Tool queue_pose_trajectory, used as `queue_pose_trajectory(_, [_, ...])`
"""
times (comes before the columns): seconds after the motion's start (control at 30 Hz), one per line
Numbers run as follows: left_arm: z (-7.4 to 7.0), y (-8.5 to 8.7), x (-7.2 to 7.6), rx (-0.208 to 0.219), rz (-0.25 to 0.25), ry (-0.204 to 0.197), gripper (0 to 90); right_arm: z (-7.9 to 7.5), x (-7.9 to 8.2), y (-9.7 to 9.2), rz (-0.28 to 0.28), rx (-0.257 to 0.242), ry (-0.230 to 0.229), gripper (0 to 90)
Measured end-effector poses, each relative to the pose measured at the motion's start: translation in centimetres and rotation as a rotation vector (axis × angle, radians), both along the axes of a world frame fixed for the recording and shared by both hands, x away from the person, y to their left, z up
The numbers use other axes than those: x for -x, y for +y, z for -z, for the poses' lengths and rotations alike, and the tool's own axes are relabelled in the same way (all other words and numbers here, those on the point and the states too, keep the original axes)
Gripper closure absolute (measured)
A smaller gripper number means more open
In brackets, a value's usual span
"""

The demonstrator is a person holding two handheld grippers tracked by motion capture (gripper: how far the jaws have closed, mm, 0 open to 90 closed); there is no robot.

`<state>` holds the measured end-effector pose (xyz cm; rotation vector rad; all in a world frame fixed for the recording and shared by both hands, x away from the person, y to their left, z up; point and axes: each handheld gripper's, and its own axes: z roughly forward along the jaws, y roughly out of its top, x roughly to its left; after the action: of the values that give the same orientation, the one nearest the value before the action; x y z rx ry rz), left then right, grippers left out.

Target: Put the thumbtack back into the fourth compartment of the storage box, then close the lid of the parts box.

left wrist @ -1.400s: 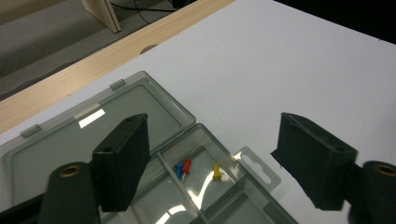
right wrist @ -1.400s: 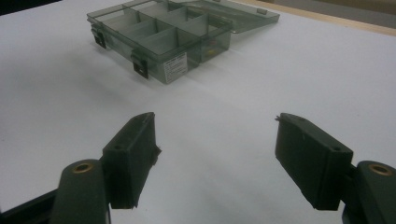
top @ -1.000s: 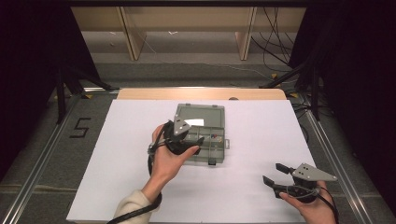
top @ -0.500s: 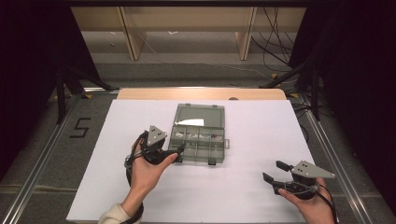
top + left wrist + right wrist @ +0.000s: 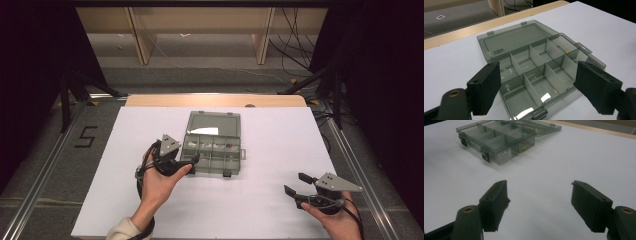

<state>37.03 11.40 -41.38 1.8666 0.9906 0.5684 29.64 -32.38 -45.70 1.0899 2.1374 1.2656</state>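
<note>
Since my left gripper [image 5: 187, 161] has backed off the open organizer box [image 5: 212, 142], jaws apart and empty, I judge the lid released; my right gripper [image 5: 298, 184] idles spread.

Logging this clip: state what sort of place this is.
Most likely a lab data-recording station, not a home. A table under a white sheet sits inside a metal rail frame, a floor marker "5" lies beside it, and loose cables run behind.
</note>
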Motion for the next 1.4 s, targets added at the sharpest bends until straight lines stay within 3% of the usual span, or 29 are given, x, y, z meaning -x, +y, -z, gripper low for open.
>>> queue_pose_trajectory(0.13, [-0.2,0.3,0.0,0.024,-0.013,-0.007,19.5,0.0,-0.2,0.4,-0.012,-0.010,-0.015,30.1])
queue_pose_trajectory(0.2, [-0.2,0.4,-0.1,0.023,-0.011,-0.004,19.5,0.0,-0.1,0.4,-0.010,-0.002,0.004,30.1])
queue_pose_trajectory(0.27, [-0.2,0.4,-0.1,0.020,-0.015,-0.004,19.6,0.3,-0.4,0.3,-0.013,-0.006,-0.016,30.1])
queue_pose_trajectory(0.33, [-0.2,0.6,-0.2,0.036,-0.026,0.005,20.2,0.0,-0.2,0.1,-0.006,0.001,0.023,30.1])
queue_pose_trajectory(0.43, [-0.2,1.0,-0.1,0.042,-0.039,0.005,20.9,0.2,-0.4,0.1,-0.003,-0.014,-0.016,30.1])
queue_pose_trajectory(0.47, [-0.2,1.1,-0.2,0.037,-0.041,0.000,21.4,0.0,-0.3,0.1,-0.004,-0.007,0.012,30.1])
queue_pose_trajectory(0.63, [-0.4,1.6,0.0,0.028,-0.044,-0.014,22.4,0.1,-0.6,0.4,-0.029,-0.018,-0.008,30.1])
queue_pose_trajectory(0.7, [-0.5,1.9,-0.1,0.009,-0.035,-0.027,22.9,-0.1,-0.5,0.4,-0.030,-0.013,0.015,30.1])
queue_pose_trajectory(0.77, [-0.4,1.7,0.0,0.041,-0.058,-0.008,23.0,0.0,-0.5,0.5,-0.029,-0.028,0.000,30.1])
queue_pose_trajectory(0.83, [-0.5,1.8,-0.1,0.022,-0.051,-0.010,23.4,-0.1,-0.5,0.5,-0.031,-0.023,0.005,30.1])
queue_pose_trajectory(1.03, [-0.6,1.6,-0.3,0.037,-0.057,-0.011,24.3,-0.1,0.0,0.2,-0.020,-0.004,-0.004,30.1])
queue_pose_trajectory(1.07, [-0.6,1.7,-0.4,0.018,-0.042,-0.019,24.4,-0.1,0.1,0.2,-0.018,-0.001,-0.006,30.1])
queue_pose_trajectory(1.13, [-0.4,1.5,-0.4,0.038,-0.054,0.002,24.4,-0.2,0.3,0.2,-0.008,-0.017,-0.003,30.1])
queue_pose_trajectory(1.23, [0.0,1.4,-0.6,0.025,-0.049,0.013,25.2,-0.3,0.4,0.0,-0.010,0.003,-0.013,30.1])
queue_pose_trajectory(1.27, [0.1,1.2,-0.6,0.047,-0.065,0.036,25.6,-0.3,0.5,0.0,-0.012,0.005,-0.002,30.1])
queue_pose_trajectory(1.4, [0.2,1.3,-2.1,0.051,-0.075,0.075,28.2,-0.3,0.6,0.1,-0.002,-0.015,0.003,30.1])
